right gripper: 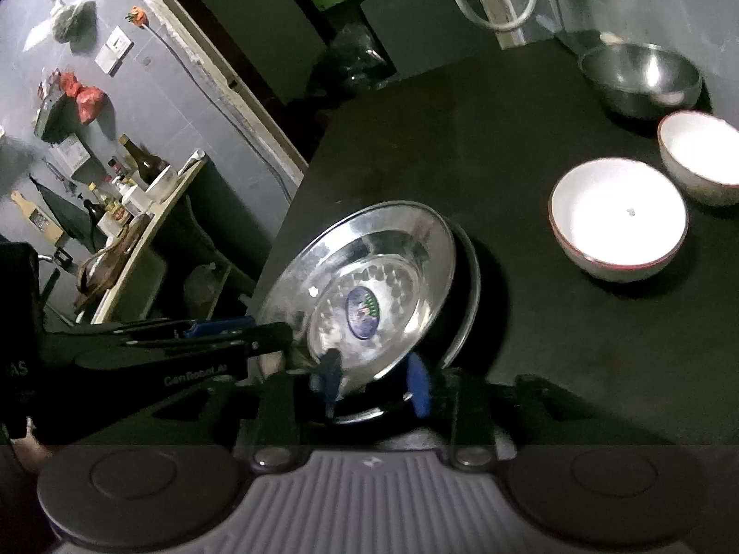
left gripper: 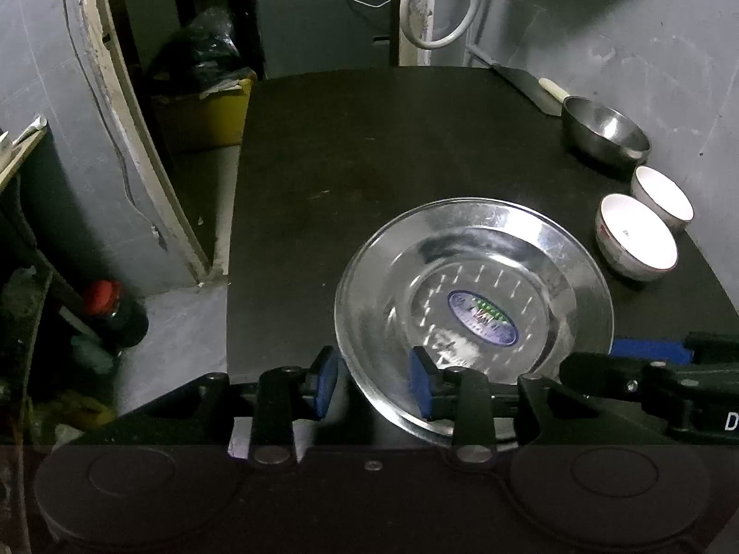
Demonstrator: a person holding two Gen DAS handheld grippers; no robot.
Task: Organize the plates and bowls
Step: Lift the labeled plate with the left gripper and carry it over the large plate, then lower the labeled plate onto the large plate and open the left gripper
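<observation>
A steel plate (left gripper: 508, 240) with an oval sticker lies near the front of the black table (left gripper: 346, 161). My left gripper (left gripper: 374, 383) is open astride its near-left rim, one blue pad outside and one over the dish. In the right wrist view the plate (right gripper: 369, 254) looks tilted, and a second darker rim (right gripper: 469, 295) shows under it. The right gripper (right gripper: 374, 383) is open with the near rim between its pads. Two white bowls (right gripper: 619, 217) (right gripper: 702, 152) and a steel bowl (right gripper: 642, 74) stand at the right.
A cleaver (left gripper: 531, 85) lies at the table's far right corner by the wall. A yellow bin (left gripper: 208, 115) and a red-capped bottle (left gripper: 106, 298) stand on the floor beyond the left edge. A shelf of bottles (right gripper: 129, 194) is further left.
</observation>
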